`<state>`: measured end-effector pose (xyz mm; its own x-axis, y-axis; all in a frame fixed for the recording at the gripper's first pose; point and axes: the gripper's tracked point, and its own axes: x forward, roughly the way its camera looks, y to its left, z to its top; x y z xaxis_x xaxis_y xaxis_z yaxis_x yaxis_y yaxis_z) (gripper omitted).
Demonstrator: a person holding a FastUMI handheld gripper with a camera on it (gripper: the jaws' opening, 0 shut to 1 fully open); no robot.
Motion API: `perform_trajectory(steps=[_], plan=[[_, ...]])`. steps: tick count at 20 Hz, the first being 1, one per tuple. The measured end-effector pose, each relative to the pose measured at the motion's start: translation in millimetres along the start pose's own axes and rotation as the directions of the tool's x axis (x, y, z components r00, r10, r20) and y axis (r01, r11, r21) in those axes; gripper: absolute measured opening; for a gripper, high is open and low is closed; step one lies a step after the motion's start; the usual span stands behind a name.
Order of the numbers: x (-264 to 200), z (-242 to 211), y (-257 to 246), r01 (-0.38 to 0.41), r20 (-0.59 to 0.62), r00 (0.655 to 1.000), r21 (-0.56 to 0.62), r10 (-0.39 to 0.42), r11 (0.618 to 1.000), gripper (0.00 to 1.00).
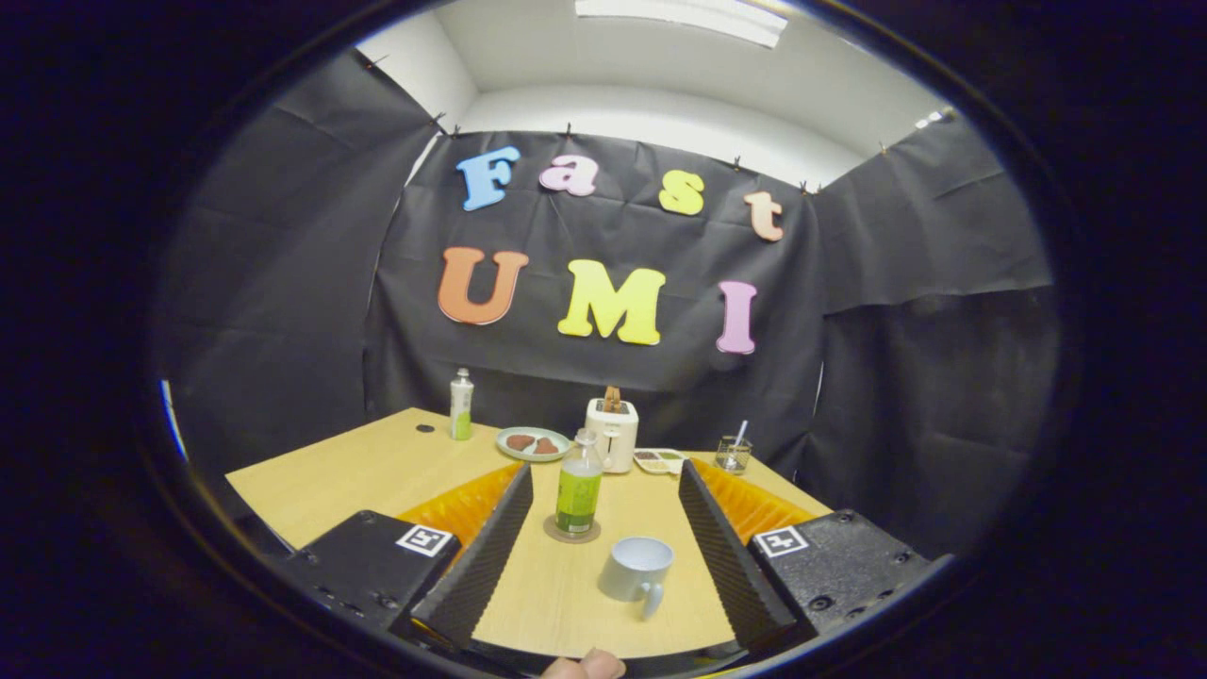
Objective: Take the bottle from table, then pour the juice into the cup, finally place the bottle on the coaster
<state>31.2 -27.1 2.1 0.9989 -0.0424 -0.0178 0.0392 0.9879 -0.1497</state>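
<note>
A clear bottle (578, 490) with a green label stands upright on a round coaster (571, 532) on the wooden table (368, 471). A white cup (637, 569) with its handle turned toward me sits just to the right of the coaster and closer to me. My gripper (603, 476) is open; both the bottle and the cup lie between its two spread fingers (490, 556), and neither finger touches them.
Beyond the bottle stand a white toaster (612, 432), a green plate (533, 443) with food, a small tray (659, 460) and a glass (733, 455) with a utensil in it. A second bottle (461, 405) stands at the far left. A fingertip (585, 667) shows at the near edge.
</note>
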Motion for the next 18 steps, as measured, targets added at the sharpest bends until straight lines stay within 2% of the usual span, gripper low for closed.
perform_trajectory(steps=[4, 12, 18], plan=[[-24.1, 6.3, -6.9, -0.015, 0.021, 1.000, 0.030, 0.015, 0.999, 1.00], [-41.2, 3.2, -25.1, -0.068, -0.015, 0.997, 0.232, 0.073, 0.970, 1.00], [-44.7, 5.1, -32.0, -0.067, -0.002, 0.998, 0.226, 0.069, 0.972, 1.00]])
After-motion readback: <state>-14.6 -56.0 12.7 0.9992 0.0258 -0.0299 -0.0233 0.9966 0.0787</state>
